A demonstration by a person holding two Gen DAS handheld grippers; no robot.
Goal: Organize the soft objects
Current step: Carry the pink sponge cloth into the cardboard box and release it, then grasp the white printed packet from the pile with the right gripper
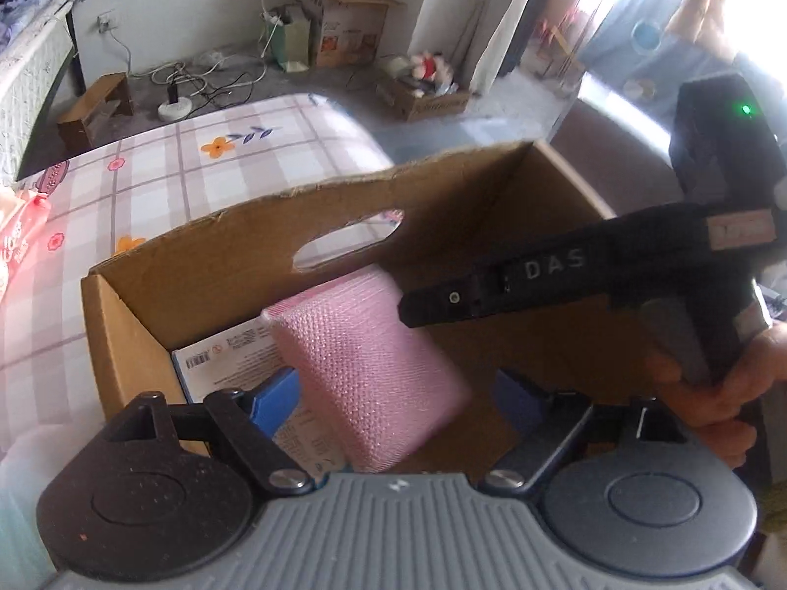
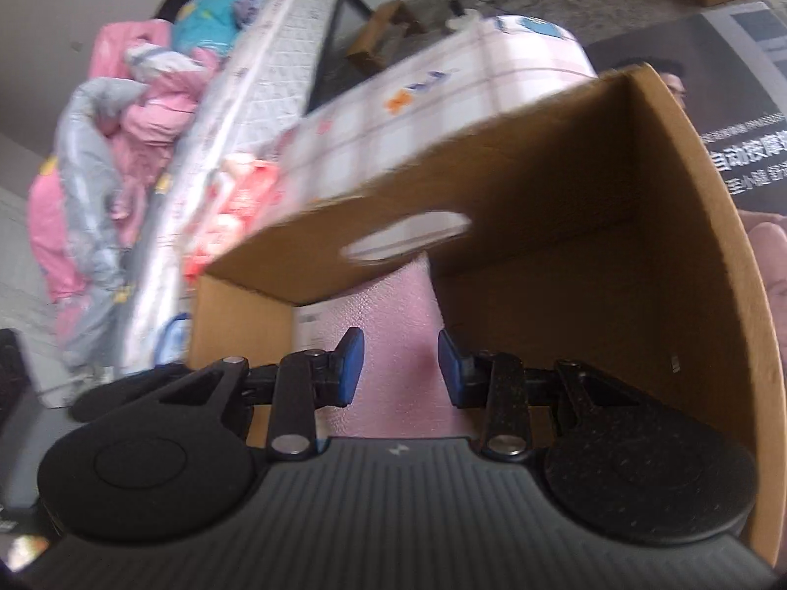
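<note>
**Q:** What's your left wrist cam showing?

**A:** My left gripper (image 1: 398, 393) hangs over the open cardboard box (image 1: 344, 206), jaws spread wide, nothing pinched. The pink soft pack (image 1: 374, 373) sits inside the box between the blue pads, tilted, leaning on a white-and-blue printed pack (image 1: 221, 354) at the box's left end. My right gripper (image 1: 541, 270) pokes in from the right, black and angled down over the box, my hand (image 1: 713, 393) wrapped round its handle. Can't tell its jaw state from here. Room-wise: the right half of the box floor is bare cardboard. The far wall has a handle cutout and a ragged top edge, and the checked bed cover (image 1: 172, 182) is right behind it. The pink pack's lower end is hidden behind my gripper body.

**Q:** And the right wrist cam?

**A:** Right gripper (image 2: 401, 368) points down into the same box (image 2: 615, 270), jaws parted to a medium gap and empty. The pink pack (image 2: 388, 305) lies below, showing through the gap. The box's right wall curves up close beside me; the corner past the pack is open. It's blurry, so the red-and-white bag (image 2: 236, 206) on the bed is just a smear.
</note>
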